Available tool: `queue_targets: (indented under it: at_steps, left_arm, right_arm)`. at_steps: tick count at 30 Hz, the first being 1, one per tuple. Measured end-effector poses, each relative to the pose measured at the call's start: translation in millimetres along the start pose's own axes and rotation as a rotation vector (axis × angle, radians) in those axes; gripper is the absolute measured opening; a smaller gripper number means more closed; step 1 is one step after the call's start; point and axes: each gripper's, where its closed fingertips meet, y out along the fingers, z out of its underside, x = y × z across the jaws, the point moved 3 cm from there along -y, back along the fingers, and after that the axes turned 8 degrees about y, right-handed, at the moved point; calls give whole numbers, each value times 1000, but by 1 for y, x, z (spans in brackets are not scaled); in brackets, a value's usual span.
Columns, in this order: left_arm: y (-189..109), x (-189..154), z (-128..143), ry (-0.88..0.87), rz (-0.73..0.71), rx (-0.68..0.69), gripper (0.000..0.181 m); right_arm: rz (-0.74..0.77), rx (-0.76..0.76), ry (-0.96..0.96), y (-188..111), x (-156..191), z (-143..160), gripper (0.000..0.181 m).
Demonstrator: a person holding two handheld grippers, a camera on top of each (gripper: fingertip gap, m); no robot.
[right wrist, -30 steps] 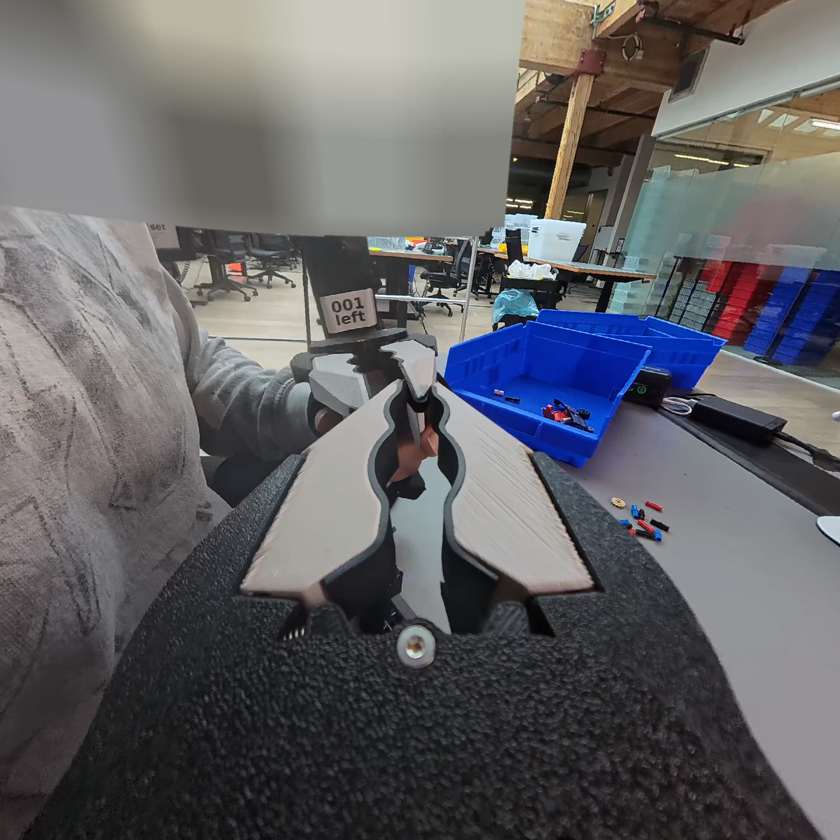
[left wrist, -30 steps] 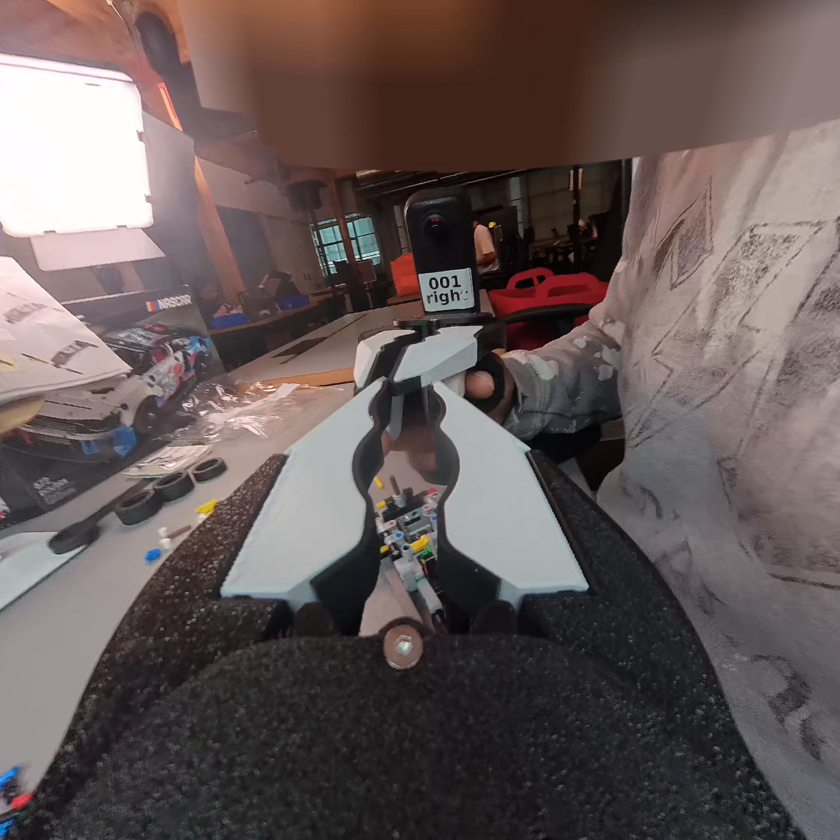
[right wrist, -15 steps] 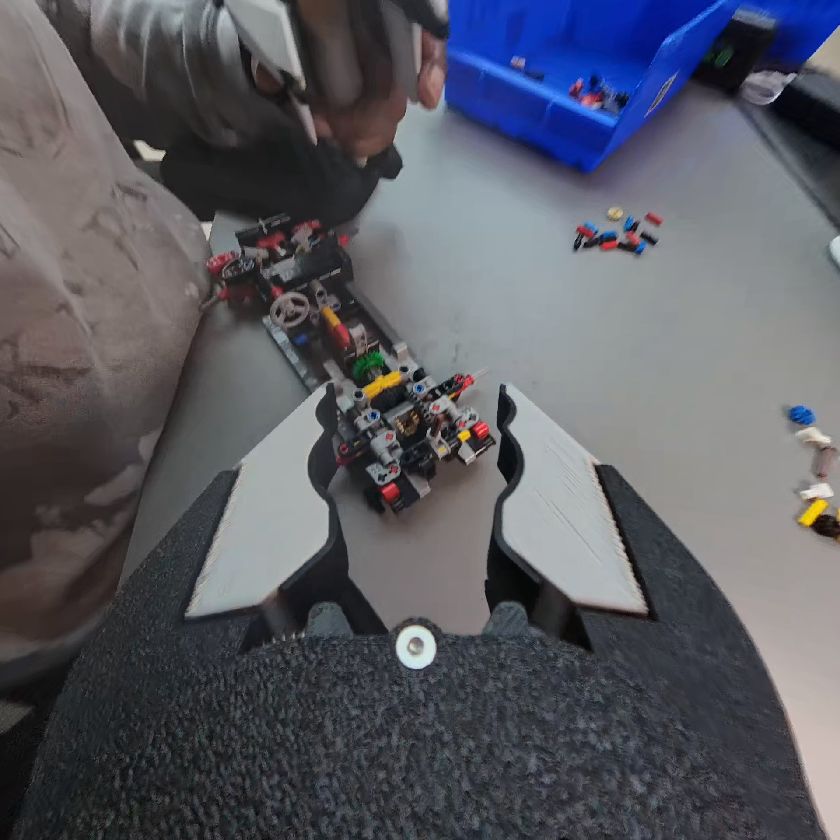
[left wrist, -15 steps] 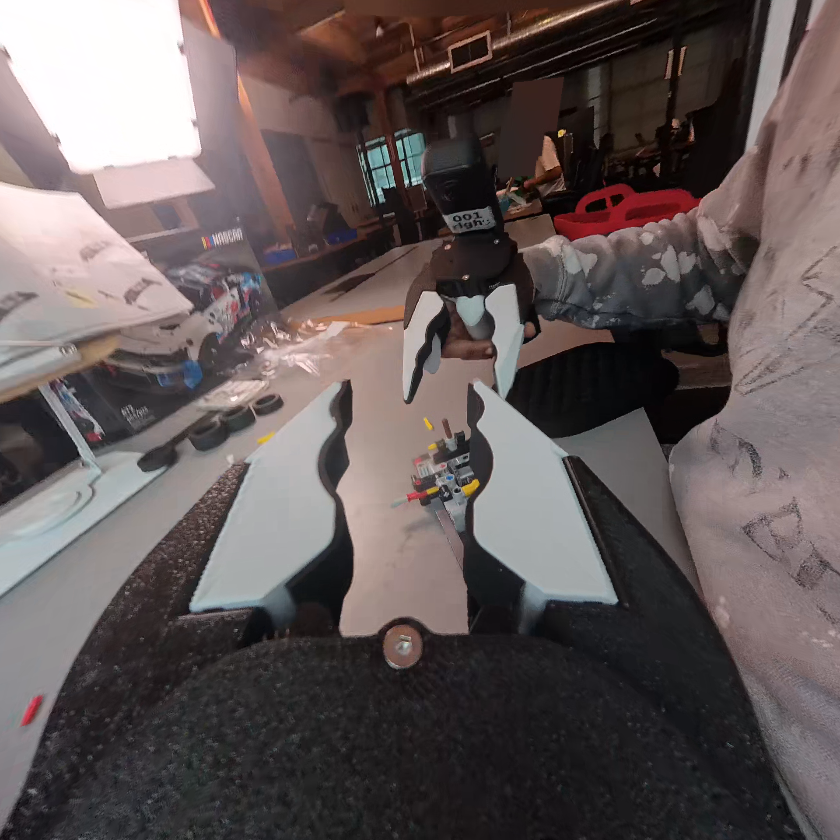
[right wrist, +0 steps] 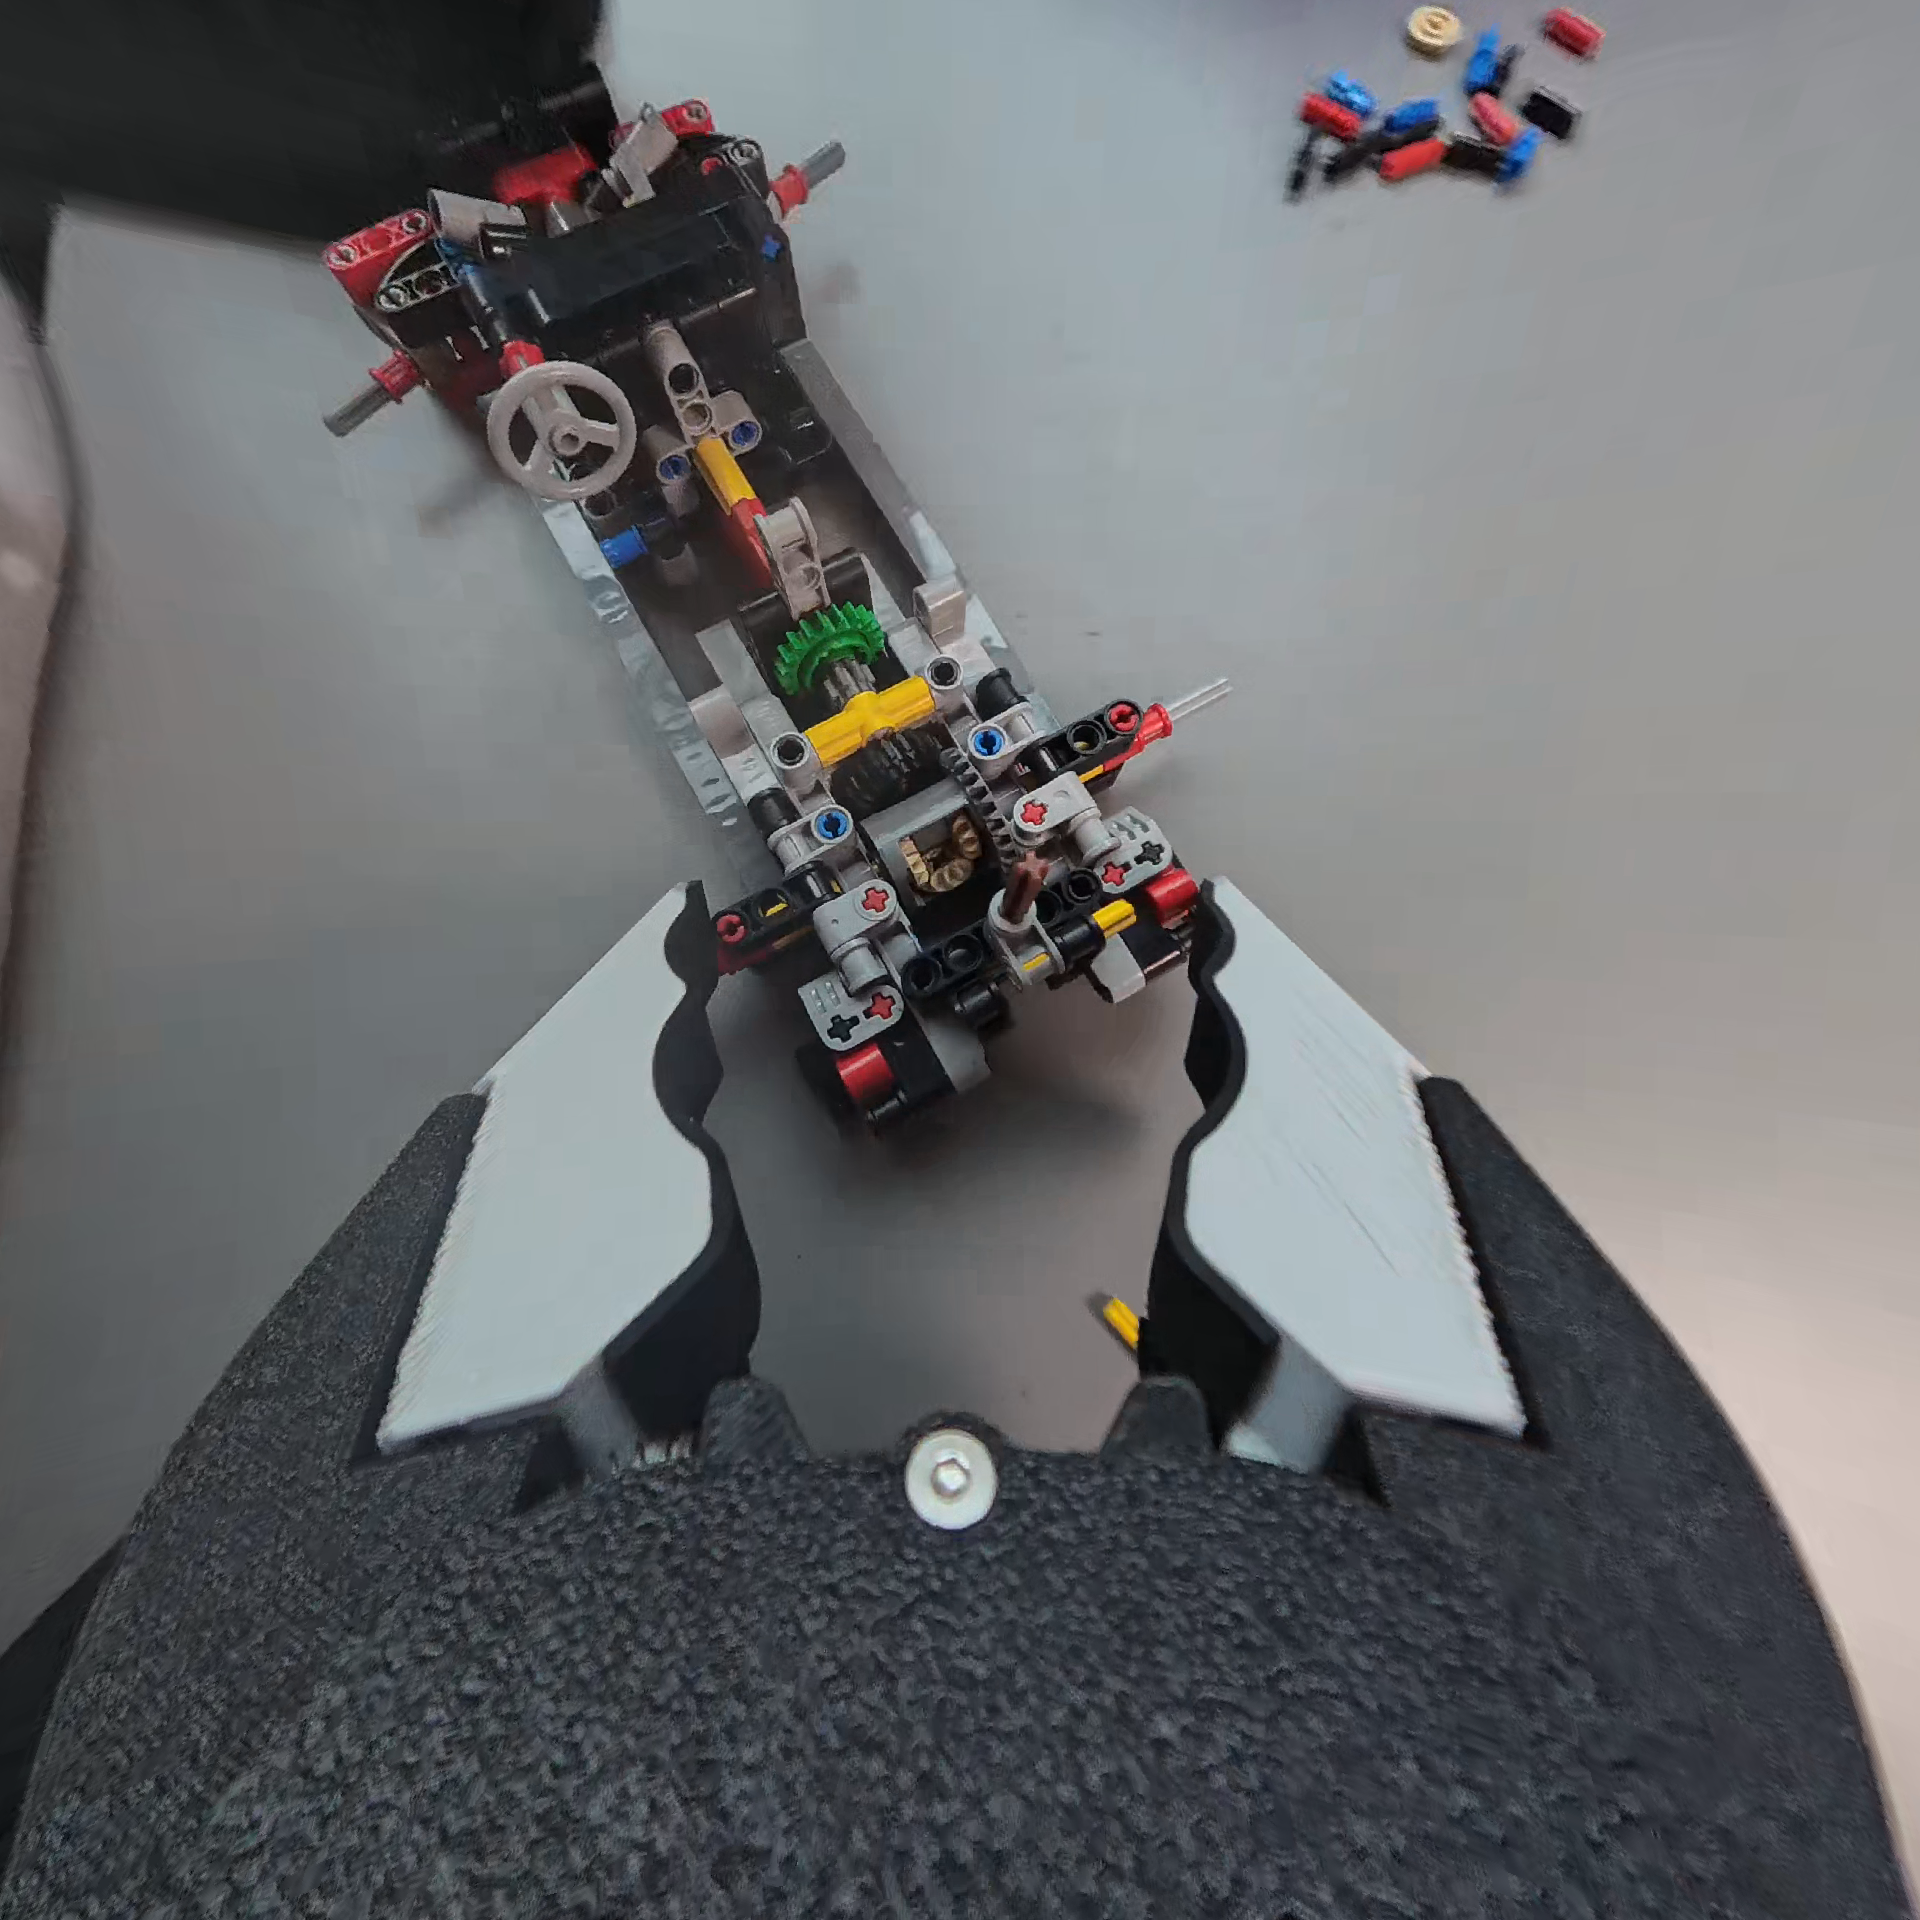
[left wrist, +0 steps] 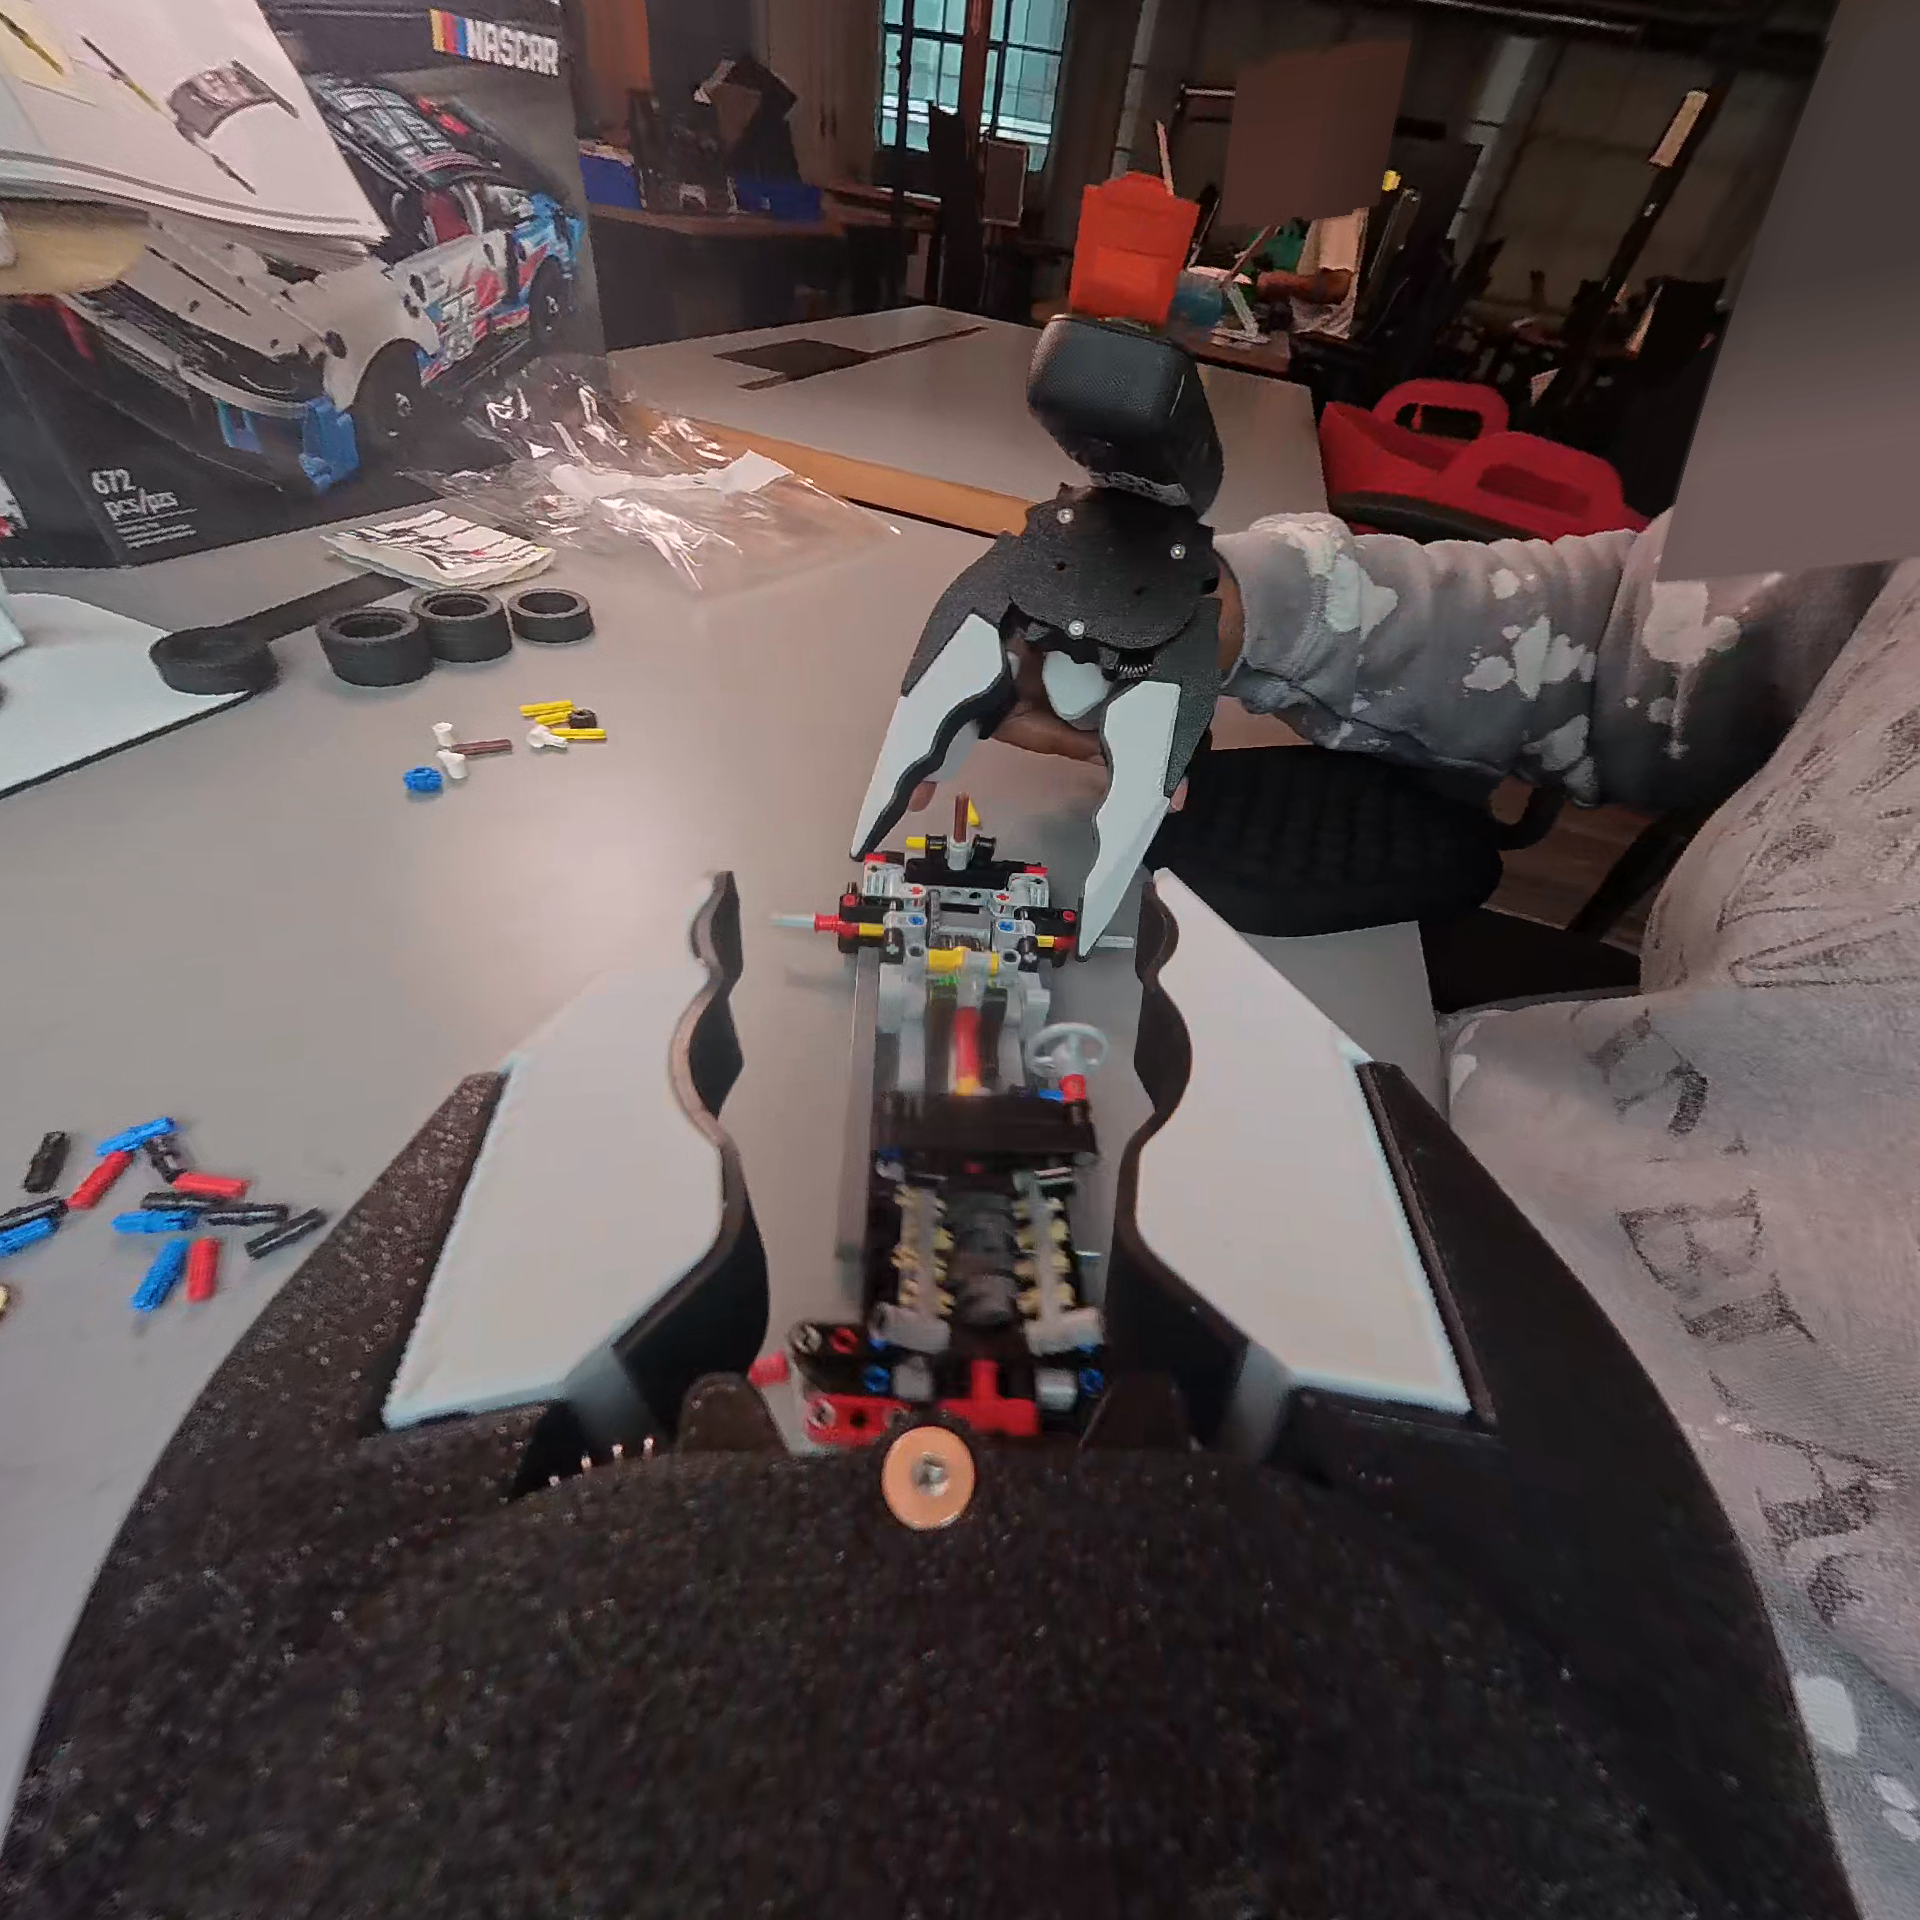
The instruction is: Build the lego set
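Both grippers have dropped from chest height to the lego chassis [left wrist: 966, 1122] lying lengthwise on the worktop [left wrist: 312, 935]. Left gripper [left wrist: 940, 914] straddles its near end with fingers spread and empty; right gripper [right wrist: 951, 914] brackets the far axle end, equally released. To seat each grasp well, I'd close on solid beams, clear of the protruding axles [right wrist: 1195, 698] and upright brown pin [right wrist: 1029, 883].

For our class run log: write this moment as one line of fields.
left gripper: open, astride chassis | right gripper: open at chassis far end | holding: nothing | loose pins: on table
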Motion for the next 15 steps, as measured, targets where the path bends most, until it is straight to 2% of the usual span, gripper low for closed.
queue_targets:
  at_steps: [3,5,7,10,11,15]
  left_arm:
    - [-5,18,4,8,-66,42,79]
    - [-3,26,12,22,-89,102,83]
    - [1,30,20,44,-96,158,85]
    - [7,31,30,65,-91,203,85]
    - [9,31,33,67,-89,214,85]
    - [11,36,43,85,-115,268,83]
  right_arm:
    - [233,-22,226,-4,-27,-1,88]
    - [226,-59,284,-8,-23,-3,82]
    - [200,-127,275,-18,-15,-11,81]
    - [234,-144,213,-38,-19,-10,74]
    - [227,-145,199,-44,-19,-7,67]
    - [247,-100,130,-52,-19,2,60]
